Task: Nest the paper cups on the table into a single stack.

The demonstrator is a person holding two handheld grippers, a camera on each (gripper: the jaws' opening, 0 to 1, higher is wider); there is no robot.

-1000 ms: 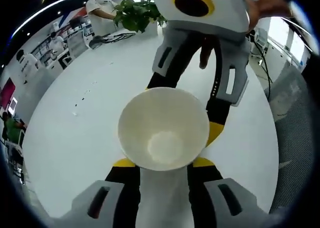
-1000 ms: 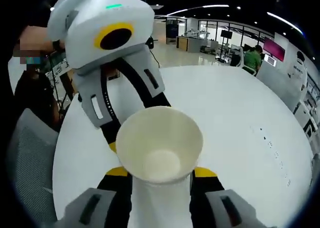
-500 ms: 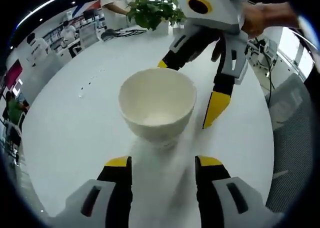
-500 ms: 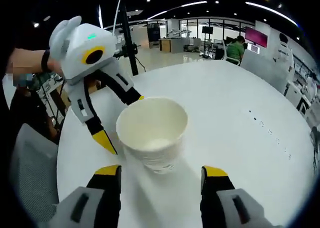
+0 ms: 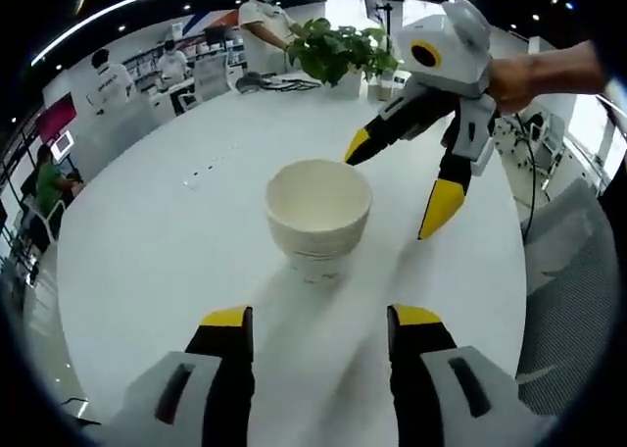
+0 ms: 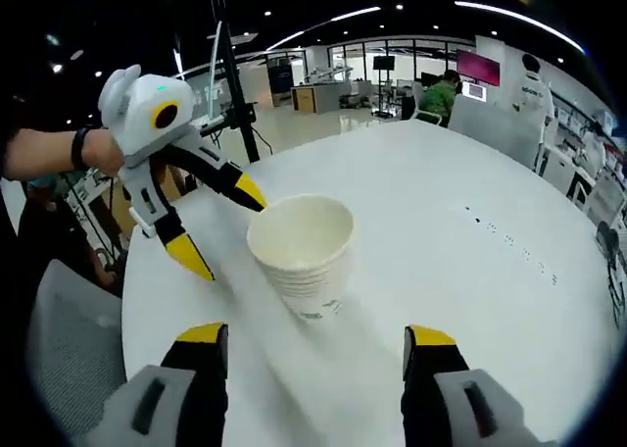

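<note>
A stack of nested white paper cups stands upright on the round white table. My left gripper is open and held back from the stack, nothing between its jaws. Beyond the stack in the left gripper view, my right gripper hangs open, held by a hand. In the right gripper view the cup stack stands ahead of my open right gripper, and my left gripper is open to the left of the cups.
A potted green plant stands at the table's far edge. Several people and desks fill the office beyond. A grey chair stands by the table edge. Small dark specks mark the tabletop.
Both grippers have let go of the cup stack, opened and drawn back from it. The stack now stands alone on the table.
</note>
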